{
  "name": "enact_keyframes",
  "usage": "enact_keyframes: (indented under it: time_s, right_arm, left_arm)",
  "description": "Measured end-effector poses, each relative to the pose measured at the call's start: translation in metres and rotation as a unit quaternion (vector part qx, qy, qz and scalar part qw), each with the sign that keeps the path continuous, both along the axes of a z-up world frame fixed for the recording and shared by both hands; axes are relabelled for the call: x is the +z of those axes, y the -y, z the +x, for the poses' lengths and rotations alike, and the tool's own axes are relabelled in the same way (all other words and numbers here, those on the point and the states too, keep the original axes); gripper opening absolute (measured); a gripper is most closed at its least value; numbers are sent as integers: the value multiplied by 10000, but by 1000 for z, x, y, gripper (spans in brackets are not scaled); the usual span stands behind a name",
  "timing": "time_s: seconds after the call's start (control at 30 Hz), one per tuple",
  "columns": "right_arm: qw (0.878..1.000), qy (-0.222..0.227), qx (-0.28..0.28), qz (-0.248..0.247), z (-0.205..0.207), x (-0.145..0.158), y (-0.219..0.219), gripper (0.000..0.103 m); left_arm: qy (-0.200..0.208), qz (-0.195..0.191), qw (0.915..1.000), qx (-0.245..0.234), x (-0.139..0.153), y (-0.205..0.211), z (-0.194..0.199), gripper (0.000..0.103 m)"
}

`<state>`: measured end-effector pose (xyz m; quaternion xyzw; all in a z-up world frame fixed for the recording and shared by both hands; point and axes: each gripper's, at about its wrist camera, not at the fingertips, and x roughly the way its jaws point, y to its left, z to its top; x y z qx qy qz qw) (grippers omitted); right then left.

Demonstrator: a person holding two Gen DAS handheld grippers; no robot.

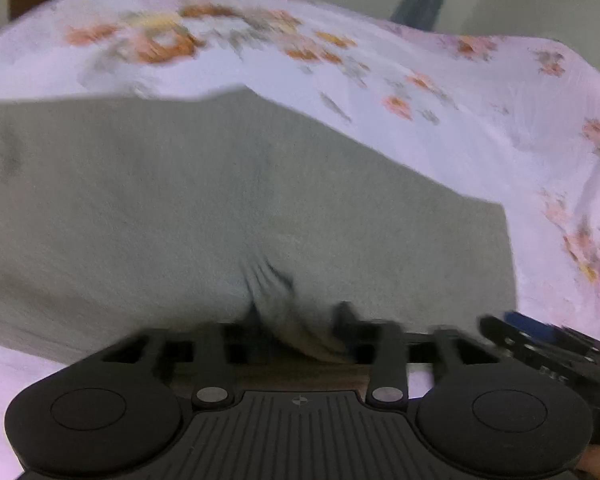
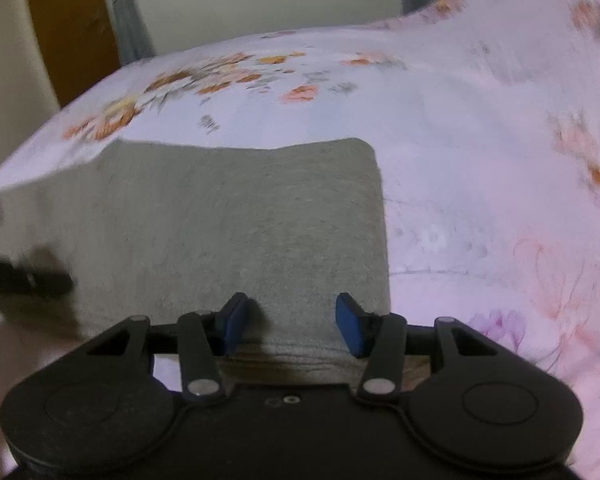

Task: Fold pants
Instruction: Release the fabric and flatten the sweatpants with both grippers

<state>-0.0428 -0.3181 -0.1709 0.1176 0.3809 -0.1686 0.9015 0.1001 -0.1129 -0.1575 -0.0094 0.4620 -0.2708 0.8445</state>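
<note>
The left gripper (image 1: 300, 320) sits at the near edge of the gray pants (image 1: 220, 200). A bunch of gray cloth puckers up between its two fingers, so it seems to be pinching the pants, though the picture is blurry. The pants lie folded flat on a pink bed sheet (image 1: 440, 80) with orange flowers. Over to the right, the right gripper (image 2: 292, 320) has its blue pads (image 2: 350, 322) spread apart. The near edge of the pants (image 2: 240, 220) lies between them, with a gap on each side.
</note>
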Motion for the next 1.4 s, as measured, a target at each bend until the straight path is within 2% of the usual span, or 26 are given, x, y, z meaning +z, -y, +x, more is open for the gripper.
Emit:
enact_keyframes:
  time_s: [0.07,0.17,0.33,0.47,0.53,0.57,0.63,0.77,0.83,1.0,1.17,1.27,1.4]
  right_arm:
    - [9998,152,-10,152,-1,7,2,51]
    - [9994,306,64,116,7,15,-5,51]
    - [9989,411,214,111,36,23,-19,51]
    - [9992,326,227,60,56,20,-25,54]
    - [9998,-48,190,66,65,3,-24,54]
    - [9995,-161,261,63,66,-6,-25,54]
    - [9989,-131,406,-219,63,-12,-31,55]
    - [9993,-146,314,-125,63,-6,-33,56]
    - [9994,6,327,-73,60,-1,-38,56]
    - [9984,-16,458,-330,48,-14,-59,59]
    - [9986,-92,483,-205,47,-6,-62,59]
    - [9984,-126,496,-260,45,-7,-66,59]
    - [9991,-115,407,-92,39,-7,-64,59]
  left_arm:
    - [308,18,9993,232,13,-16,0,63]
    - [302,-126,9989,326,24,-26,5,63]
    - [398,-212,9990,-5,27,0,11,63]
    - [285,79,9994,-167,9,33,19,63]
    - [189,555,9982,-141,-10,44,27,63]
    - [243,628,9976,-148,-17,44,28,67]
    - [377,613,9971,-227,-21,43,24,68]
    - [327,627,9971,-270,-17,38,18,68]
    - [311,614,9972,-292,-16,31,11,68]
    - [434,655,9963,-344,-16,18,-10,68]
    - [324,629,9973,-211,-10,11,-13,68]
    - [342,663,9970,-204,-9,11,-14,68]
    - [380,673,9968,-200,-9,10,-19,68]
